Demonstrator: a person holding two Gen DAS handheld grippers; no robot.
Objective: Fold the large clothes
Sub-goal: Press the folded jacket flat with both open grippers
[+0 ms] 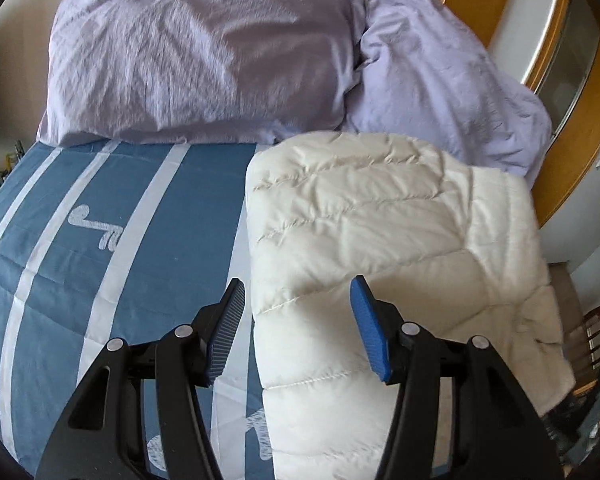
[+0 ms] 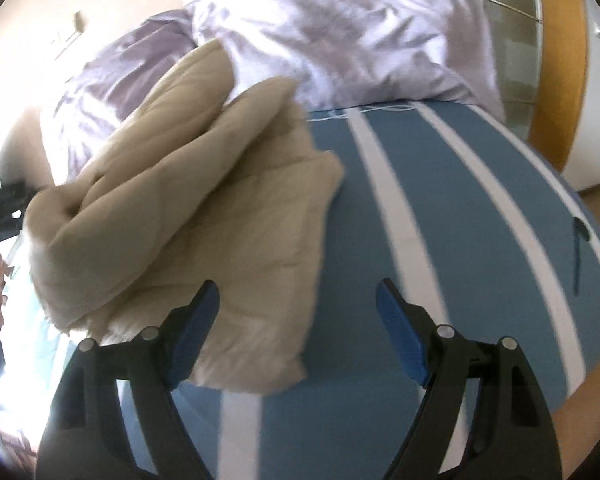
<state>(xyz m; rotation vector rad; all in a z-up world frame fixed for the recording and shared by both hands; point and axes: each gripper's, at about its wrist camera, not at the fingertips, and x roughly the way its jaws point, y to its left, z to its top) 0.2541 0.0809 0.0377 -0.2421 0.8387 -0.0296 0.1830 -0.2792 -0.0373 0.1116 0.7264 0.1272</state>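
Left gripper (image 1: 298, 312) nearest, jaws wide, holding nothing, poised over the near left edge of the jacket (image 1: 380, 240). Right gripper (image 2: 298, 316) jaws wide too, empty, above the bedspread (image 2: 440, 208). The white quilted jacket lies folded into a block on the bed's right side, just short of the pillows (image 1: 204, 52). Folding looks near done; next move probably a last tuck or squaring, though blur in the right view hides the layers. No readable writing; only white motifs on the bedspread.

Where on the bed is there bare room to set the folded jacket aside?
Bare striped blue bedspread lies left of the folded white quilted jacket, below the lilac pillows. In the right wrist view, more lies right of the jacket. The headboard end is crowded.
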